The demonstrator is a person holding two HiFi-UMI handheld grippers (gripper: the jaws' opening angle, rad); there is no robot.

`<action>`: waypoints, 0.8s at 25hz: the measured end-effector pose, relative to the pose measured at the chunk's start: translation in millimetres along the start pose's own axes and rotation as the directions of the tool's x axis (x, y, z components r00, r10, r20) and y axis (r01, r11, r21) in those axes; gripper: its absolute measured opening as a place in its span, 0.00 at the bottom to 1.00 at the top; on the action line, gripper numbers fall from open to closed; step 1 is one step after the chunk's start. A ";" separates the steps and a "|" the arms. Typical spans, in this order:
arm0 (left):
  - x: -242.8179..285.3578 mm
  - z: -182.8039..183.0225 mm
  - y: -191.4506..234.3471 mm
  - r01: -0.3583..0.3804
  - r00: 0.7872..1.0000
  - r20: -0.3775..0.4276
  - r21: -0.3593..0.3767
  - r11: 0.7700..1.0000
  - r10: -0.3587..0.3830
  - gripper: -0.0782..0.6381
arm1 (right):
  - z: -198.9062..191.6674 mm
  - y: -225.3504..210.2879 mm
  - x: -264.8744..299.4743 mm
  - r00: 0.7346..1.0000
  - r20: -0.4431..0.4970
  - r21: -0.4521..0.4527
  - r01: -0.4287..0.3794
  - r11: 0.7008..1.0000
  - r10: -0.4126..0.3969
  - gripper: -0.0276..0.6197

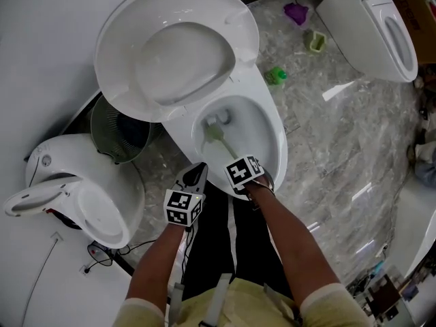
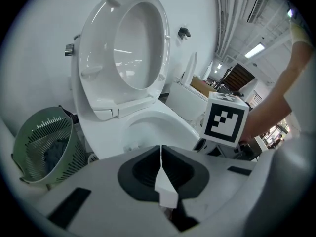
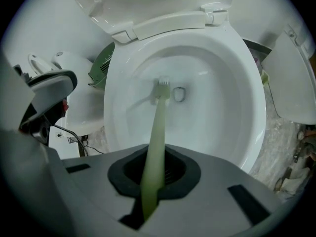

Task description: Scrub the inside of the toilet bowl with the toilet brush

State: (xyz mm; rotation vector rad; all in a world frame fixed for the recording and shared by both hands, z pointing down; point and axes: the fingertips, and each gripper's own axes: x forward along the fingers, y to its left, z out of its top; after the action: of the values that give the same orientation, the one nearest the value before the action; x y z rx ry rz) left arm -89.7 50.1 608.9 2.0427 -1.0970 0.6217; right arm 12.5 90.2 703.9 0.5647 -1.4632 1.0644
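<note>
Right gripper (image 3: 154, 179) is clamping the green toilet brush (image 3: 157, 132) by its handle, head sitting low in the toilet bowl (image 3: 232, 98) beside the drain (image 3: 179, 94). Left gripper (image 2: 161, 174) is idling, jaws together, nothing between them. Worth keeping the grip firm and sweeping round the walls, not just the bottom.

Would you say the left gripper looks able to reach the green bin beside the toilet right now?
Probably yes: the left gripper, shut and empty, has the green bin to its left with nothing between them.
</note>
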 end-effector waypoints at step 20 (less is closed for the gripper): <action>11.0 9.6 1.9 0.023 1.000 0.001 0.012 1.000 -0.023 0.13 | 16.4 -76.8 -24.3 0.990 0.015 0.034 0.139 0.990 -0.140 0.09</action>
State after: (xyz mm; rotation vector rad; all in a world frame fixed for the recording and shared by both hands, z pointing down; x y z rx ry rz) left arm -84.8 36.3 611.3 2.0630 -1.0715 0.6167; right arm 73.3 34.8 704.7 0.6911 -1.4021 0.9771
